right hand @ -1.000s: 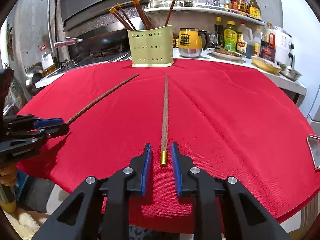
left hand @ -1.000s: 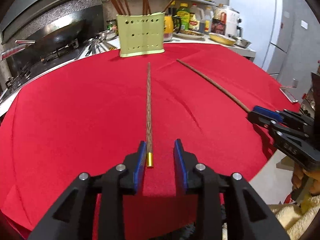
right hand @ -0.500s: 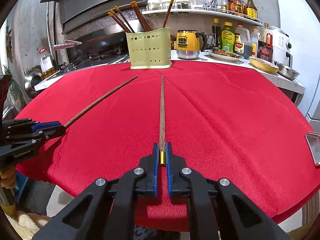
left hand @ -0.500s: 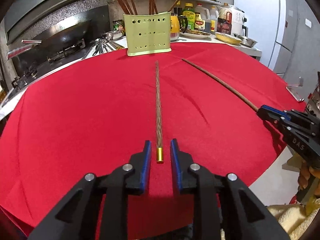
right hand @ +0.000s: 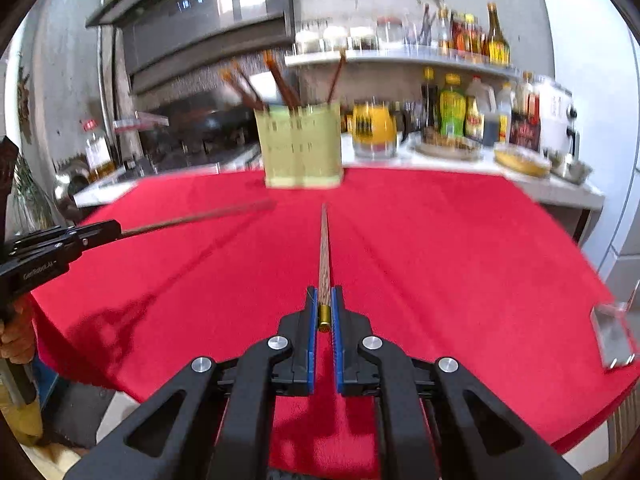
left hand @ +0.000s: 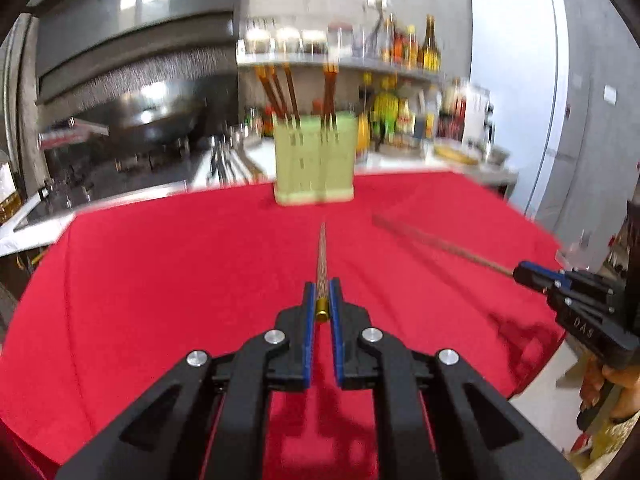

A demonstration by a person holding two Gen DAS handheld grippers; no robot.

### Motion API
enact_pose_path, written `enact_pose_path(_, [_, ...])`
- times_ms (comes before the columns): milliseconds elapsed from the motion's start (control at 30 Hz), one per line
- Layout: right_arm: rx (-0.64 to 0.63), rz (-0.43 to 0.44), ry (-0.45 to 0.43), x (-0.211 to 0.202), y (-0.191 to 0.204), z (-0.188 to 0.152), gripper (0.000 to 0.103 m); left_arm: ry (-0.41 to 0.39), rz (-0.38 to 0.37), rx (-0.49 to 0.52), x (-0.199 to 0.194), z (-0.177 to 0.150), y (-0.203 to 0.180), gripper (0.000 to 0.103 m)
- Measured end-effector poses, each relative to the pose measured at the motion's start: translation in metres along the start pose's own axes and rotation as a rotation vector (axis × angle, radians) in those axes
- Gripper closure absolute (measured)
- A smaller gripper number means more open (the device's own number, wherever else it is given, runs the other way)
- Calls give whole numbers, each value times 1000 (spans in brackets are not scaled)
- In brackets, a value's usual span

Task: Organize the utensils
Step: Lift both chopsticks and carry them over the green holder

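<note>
My left gripper [left hand: 322,304] is shut on the gold-capped end of a brown chopstick [left hand: 322,256], held above the red cloth and pointing at the pale green holder [left hand: 315,160]. My right gripper [right hand: 324,308] is shut on a second brown chopstick [right hand: 325,248], also lifted and pointing at the holder [right hand: 300,148]. Several chopsticks stand in the holder. Each gripper shows in the other's view, the right one [left hand: 524,272] at the right edge, the left one [right hand: 114,228] at the left edge.
The round table [right hand: 460,240] has a red cloth. Behind it a counter carries a yellow mug [right hand: 374,128], bottles, dishes and a stove with a wok [left hand: 160,120]. A shelf of jars runs above. A white fridge [left hand: 516,92] stands at the right.
Both grippers have closed on their chopsticks and lifted them off the cloth. The left one shut after the right. Both views are blurred by the upward motion.
</note>
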State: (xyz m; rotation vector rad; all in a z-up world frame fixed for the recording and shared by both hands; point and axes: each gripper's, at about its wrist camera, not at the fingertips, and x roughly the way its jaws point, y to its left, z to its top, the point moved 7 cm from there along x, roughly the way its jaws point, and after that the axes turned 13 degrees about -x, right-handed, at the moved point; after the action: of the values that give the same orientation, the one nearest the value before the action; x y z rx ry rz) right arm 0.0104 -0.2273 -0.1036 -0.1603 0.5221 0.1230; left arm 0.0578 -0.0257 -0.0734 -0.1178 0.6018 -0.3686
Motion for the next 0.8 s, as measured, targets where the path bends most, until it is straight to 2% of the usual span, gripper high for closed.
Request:
enact_pose_path(233, [-24,-13,-146,-38,-8,73,96,-174,-58,-8,-42,66,-10,96])
enact_pose_path(333, [-31,-16,-199,-51,-12,101,96,-223,-65,-1,-55,82,-14,96])
enact_pose_path(533, [-34,-13,-222,-51,-18,132,96,-263,-65,11,-64,94,-14,96])
enact_pose_path(800, [-32,-15,-199,-20,-25,161,96,-266,-65,16,-50,109,-9,96])
